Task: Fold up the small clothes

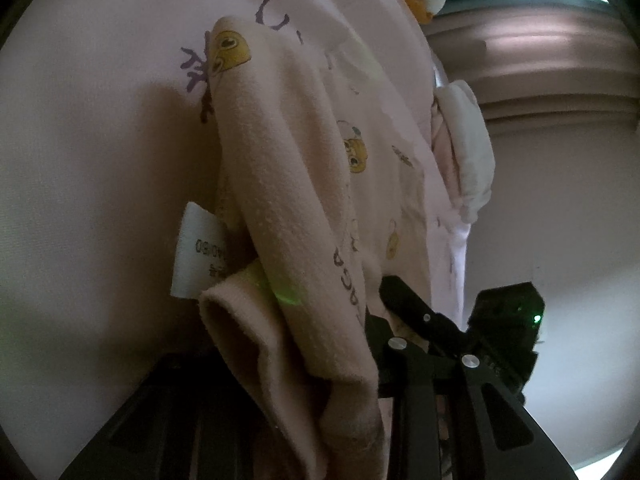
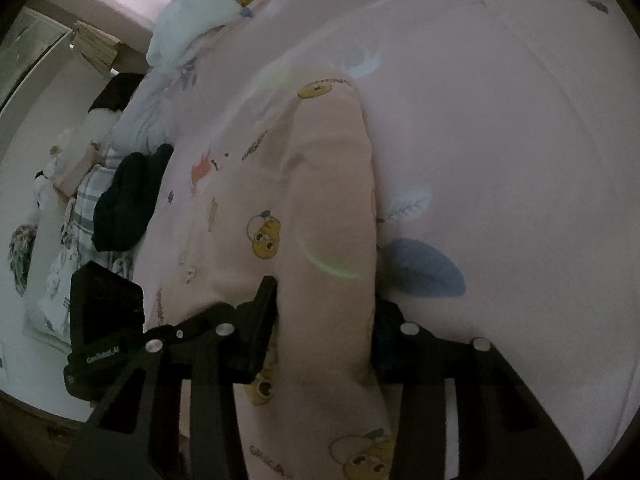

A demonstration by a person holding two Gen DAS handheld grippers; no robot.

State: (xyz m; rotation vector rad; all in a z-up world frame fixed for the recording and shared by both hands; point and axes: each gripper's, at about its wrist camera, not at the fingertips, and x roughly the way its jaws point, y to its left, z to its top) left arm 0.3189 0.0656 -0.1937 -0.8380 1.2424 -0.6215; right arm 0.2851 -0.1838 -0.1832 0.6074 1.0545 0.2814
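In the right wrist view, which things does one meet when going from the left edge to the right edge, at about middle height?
Plaid cloth → dark garment → cream garment with yellow cartoon prints, its folded ridge running into the right gripper → white feather print → plain pink bedsheet.

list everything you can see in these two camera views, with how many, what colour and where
small garment: one, pale pink with yellow cartoon prints, on the bed, a fold in each gripper
care label: one, white, at the garment's edge
bedsheet: one, pale pink with leaf prints, under the garment
dark clothing: one pile, at the bed's side
pillow: one, white, far end
left gripper: one, black, fingers closed on cloth
right gripper: one, black, fingers closed on cloth
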